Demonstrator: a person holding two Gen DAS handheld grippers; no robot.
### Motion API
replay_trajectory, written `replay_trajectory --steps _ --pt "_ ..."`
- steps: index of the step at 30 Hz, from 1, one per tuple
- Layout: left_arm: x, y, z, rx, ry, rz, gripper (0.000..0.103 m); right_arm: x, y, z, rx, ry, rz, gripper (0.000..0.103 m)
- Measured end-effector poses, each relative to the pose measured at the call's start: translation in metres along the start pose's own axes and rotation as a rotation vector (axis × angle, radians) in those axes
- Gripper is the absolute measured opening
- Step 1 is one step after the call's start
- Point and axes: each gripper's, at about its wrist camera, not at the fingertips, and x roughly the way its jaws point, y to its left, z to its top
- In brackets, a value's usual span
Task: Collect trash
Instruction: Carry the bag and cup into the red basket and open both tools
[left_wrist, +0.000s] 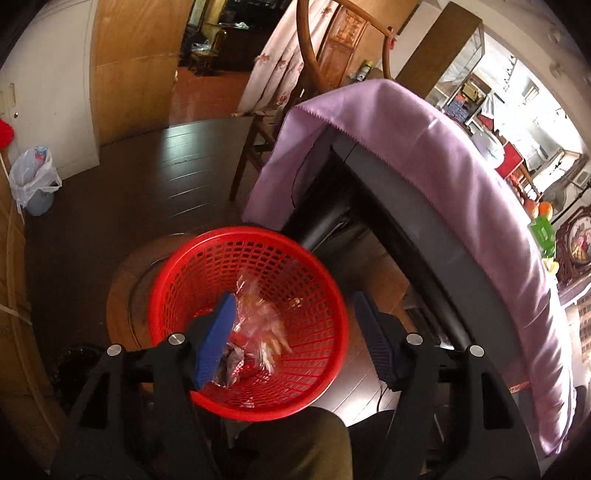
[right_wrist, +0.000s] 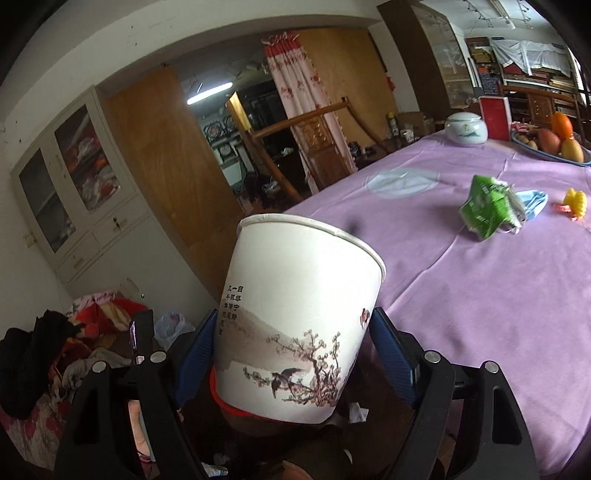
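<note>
My left gripper (left_wrist: 295, 339) is open above a red plastic mesh basket (left_wrist: 207, 258) on the floor. A blurred clear wrapper (left_wrist: 260, 325) is in the air between the fingers, over the basket; other wrappers (left_wrist: 229, 363) lie at its bottom. My right gripper (right_wrist: 291, 354) is shut on a white paper cup (right_wrist: 295, 314) printed with blossoms and birds, held upright off the table's left edge. On the purple tablecloth (right_wrist: 480, 288) lie a crumpled green packet (right_wrist: 487, 206), a blue face mask (right_wrist: 532, 203) and a small yellow item (right_wrist: 576, 199).
The table with its purple cloth (left_wrist: 461, 155) stands right of the basket. A wooden chair (left_wrist: 295, 74) is behind it, a lined bin (left_wrist: 35, 181) by the wall. A white jar (right_wrist: 465, 129), a red box (right_wrist: 495, 112) and a fruit bowl (right_wrist: 554, 144) sit at the table's far end.
</note>
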Motion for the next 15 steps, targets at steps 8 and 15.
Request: replay_trajectory --steps 8,15 --pt "-0.029 0.021 -0.011 0.009 -0.085 0.151 0.091 0.07 0.043 -0.015 -0.062 0.13 0.071 0.08" --pt "-0.062 0.076 -0.023 -0.091 -0.107 0.214 0.091 0.155 0.089 -0.036 -0.126 0.27 0.132 0.081"
